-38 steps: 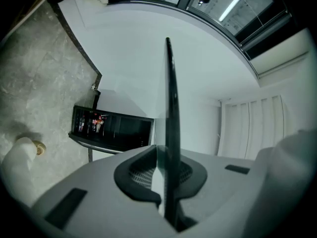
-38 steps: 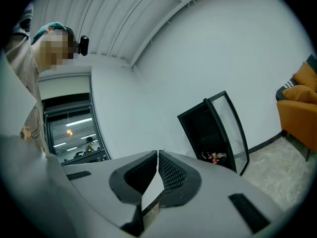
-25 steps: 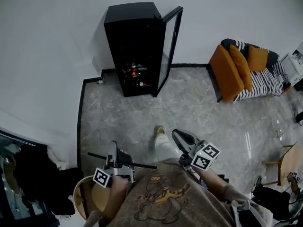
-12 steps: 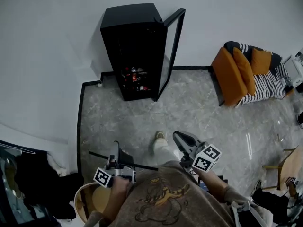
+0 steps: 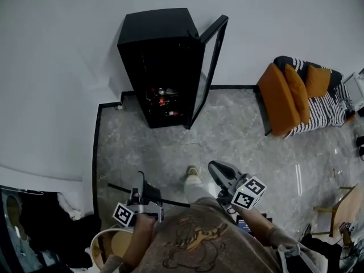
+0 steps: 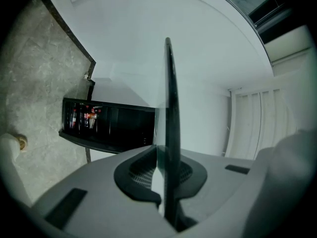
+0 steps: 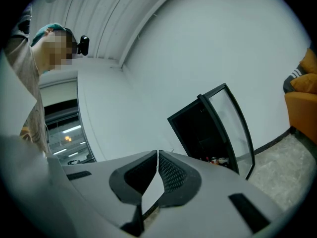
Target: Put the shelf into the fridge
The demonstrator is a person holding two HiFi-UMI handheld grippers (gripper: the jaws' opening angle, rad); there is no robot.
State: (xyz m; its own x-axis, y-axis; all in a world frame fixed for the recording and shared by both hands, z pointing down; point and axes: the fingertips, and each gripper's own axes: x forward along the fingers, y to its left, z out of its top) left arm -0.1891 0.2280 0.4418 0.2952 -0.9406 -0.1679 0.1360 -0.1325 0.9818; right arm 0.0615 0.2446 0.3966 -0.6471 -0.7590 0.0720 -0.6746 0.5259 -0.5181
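The black fridge point(image 5: 162, 67) stands against the white wall with its glass door point(image 5: 211, 61) swung open to the right; bottles sit on its lower level. The shelf point(image 5: 170, 202) is a thin dark-edged glass plate, seen as a dark line in front of the person's body. My left gripper point(image 5: 140, 187) is shut on it; in the left gripper view the shelf point(image 6: 170, 108) stands edge-on between the pads, with the fridge point(image 6: 109, 128) beyond. My right gripper point(image 5: 214, 167) is shut and holds nothing; its view shows the fridge point(image 7: 200, 133) and door point(image 7: 233, 123).
An orange sofa with striped cushions point(image 5: 296, 95) stands at the right wall. A round wooden stool point(image 5: 111, 244) is at lower left, and a wooden chair point(image 5: 344, 206) at lower right. The person's foot point(image 5: 193, 172) is on the marble floor point(image 5: 148, 152) between me and the fridge.
The head view has shifted a little, so the fridge sits slightly lower and larger in frame. Both grippers keep their places before the body, the left still gripping the shelf.
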